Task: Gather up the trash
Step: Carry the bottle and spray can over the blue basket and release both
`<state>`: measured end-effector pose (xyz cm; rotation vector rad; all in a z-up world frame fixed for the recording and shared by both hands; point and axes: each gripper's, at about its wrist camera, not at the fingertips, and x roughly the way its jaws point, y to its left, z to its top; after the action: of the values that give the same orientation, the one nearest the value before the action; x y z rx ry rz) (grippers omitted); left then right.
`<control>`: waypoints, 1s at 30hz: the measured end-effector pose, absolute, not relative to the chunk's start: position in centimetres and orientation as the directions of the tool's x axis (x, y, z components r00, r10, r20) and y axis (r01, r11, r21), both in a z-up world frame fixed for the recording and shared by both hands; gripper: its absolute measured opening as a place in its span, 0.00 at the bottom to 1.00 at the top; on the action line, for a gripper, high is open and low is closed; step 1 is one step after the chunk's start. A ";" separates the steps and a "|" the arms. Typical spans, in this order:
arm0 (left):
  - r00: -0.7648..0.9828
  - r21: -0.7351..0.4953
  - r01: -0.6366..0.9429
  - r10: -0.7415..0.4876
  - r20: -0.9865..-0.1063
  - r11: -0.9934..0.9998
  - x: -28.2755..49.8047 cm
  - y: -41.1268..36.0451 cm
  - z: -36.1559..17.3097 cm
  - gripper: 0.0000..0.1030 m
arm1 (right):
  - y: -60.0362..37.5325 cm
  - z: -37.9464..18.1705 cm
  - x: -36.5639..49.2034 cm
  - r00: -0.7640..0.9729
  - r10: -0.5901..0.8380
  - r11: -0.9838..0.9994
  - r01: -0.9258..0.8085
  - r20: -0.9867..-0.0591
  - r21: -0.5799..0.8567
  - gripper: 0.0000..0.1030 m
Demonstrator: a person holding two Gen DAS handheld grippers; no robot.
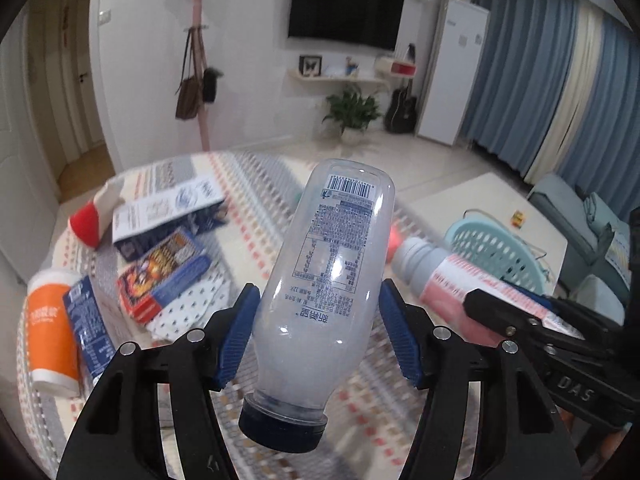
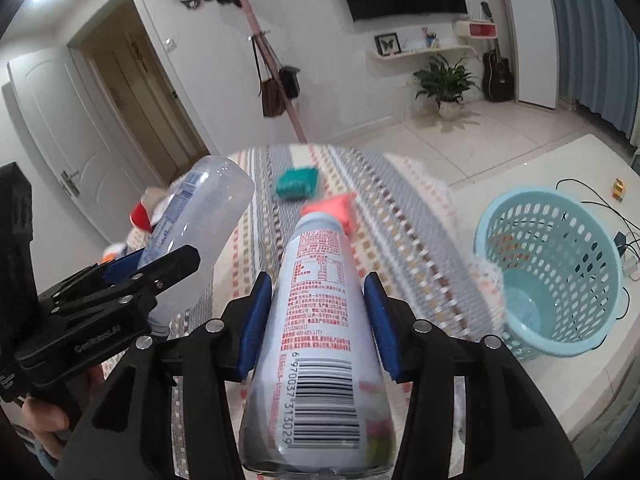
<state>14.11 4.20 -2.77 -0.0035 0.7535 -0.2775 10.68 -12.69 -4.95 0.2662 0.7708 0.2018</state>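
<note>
Left wrist view: your left gripper (image 1: 318, 312) clamps a clear bottle (image 1: 320, 280) at mid-body, dark cap toward the camera, base pointing to 12 o'clock, raised above the bench (image 1: 352, 396). At 3 o'clock your right gripper (image 1: 496, 312) grips a pink-label bottle (image 1: 440, 276), coral cap pointing away, over the bench's right side.

Both bottles look empty, so judge them light, thin-walled and slick; a hard squeeze may dent them, a loose one may let them slide. Mid-body, where the blue pads (image 1: 240, 332) sit now, looks the safest hold.

Right wrist view: the blue basket (image 2: 556, 276) stands at 3 o'clock, beyond the bench edge, on a lower white surface. Its mouth is open, and nothing appears to block the path from the pink-label bottle to it. A cable (image 2: 600, 216) trails behind it.

Litter on the bench, from 9 to 11 o'clock in the left view: an orange cup (image 1: 52, 328), a blue packet (image 1: 90, 328), a red-and-blue box (image 1: 160, 280), a white carton (image 1: 168, 208) and a red-and-white item (image 1: 86, 228). A teal object (image 2: 298, 184) lies farther off at 12 o'clock in the right view. The two grippers are close, so mind a knock as you swing to the basket.
</note>
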 end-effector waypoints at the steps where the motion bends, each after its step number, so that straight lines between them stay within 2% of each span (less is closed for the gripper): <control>1: 0.700 -0.106 0.256 -0.260 -0.665 0.961 14.0 3.8 -2.3 0.58 | -13.4 -4.6 10.5 0.712 0.273 0.946 -0.076 -0.647 0.316 0.43; 8: 0.713 -0.134 0.321 -0.333 -0.617 0.937 13.7 -0.1 -0.1 0.58 | -17.8 -2.9 9.6 0.766 0.243 0.937 -0.028 -0.595 0.347 0.43; 16: 0.680 -0.124 0.426 -0.408 -0.609 0.896 14.9 -6.9 0.6 0.58 | -24.8 -2.3 9.0 0.817 0.078 0.937 0.135 -0.571 0.322 0.43; 23: 0.575 -0.164 0.503 -0.470 -0.670 0.849 17.4 -13.0 -2.2 0.58 | -30.8 -5.3 9.3 0.778 -0.067 0.912 0.301 -0.625 0.277 0.43; 30: 0.422 -0.219 0.517 -0.469 -0.776 0.827 19.9 -18.0 -8.1 0.58 | -34.9 -10.3 10.3 0.682 -0.121 0.877 0.413 -0.721 0.244 0.43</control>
<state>19.89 -17.99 -8.14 0.0561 0.9527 -0.6181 10.26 -34.87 -10.34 0.4097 0.7665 -0.3088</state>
